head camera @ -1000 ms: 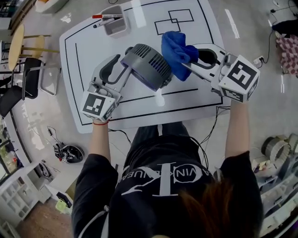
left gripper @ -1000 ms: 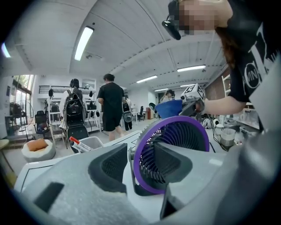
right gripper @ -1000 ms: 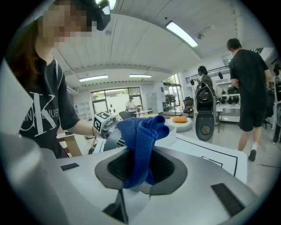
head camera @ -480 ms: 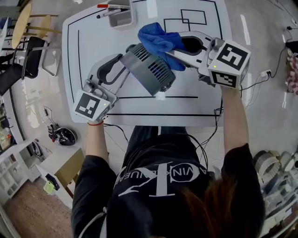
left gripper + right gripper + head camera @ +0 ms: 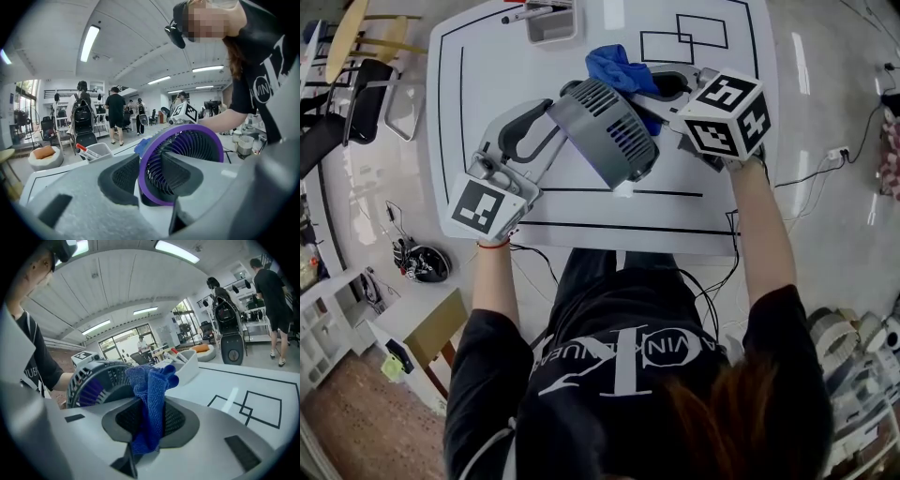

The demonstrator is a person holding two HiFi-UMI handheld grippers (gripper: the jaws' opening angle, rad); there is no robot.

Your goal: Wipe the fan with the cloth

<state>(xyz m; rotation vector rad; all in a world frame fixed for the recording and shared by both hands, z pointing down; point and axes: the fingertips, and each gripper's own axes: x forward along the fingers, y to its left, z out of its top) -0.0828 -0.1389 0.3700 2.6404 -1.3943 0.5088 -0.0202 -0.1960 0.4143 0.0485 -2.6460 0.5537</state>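
Both grippers are clenched. The left gripper (image 5: 152, 180) grips the fan (image 5: 605, 131), and its jaws have just been closing a little on it. The right gripper (image 5: 150, 425) pinches the blue cloth (image 5: 152, 394).

The fan is held up over the middle of the white table (image 5: 487, 84), tipped on its side. Its purple face looks at the left gripper and its grey back looks up. The cloth hangs right by the far edge of that grey back. I cannot tell if it touches yet.

I think the step is bringing the cloth to the fan, so the wiping is just about to start. Next, the right gripper needs to press the cloth on the grey bars and rub across them. The left gripper needs to hold the fan steady.

Far off, 1 grey box (image 5: 551, 23) with pens (image 5: 525, 14) sits at the table's edge.
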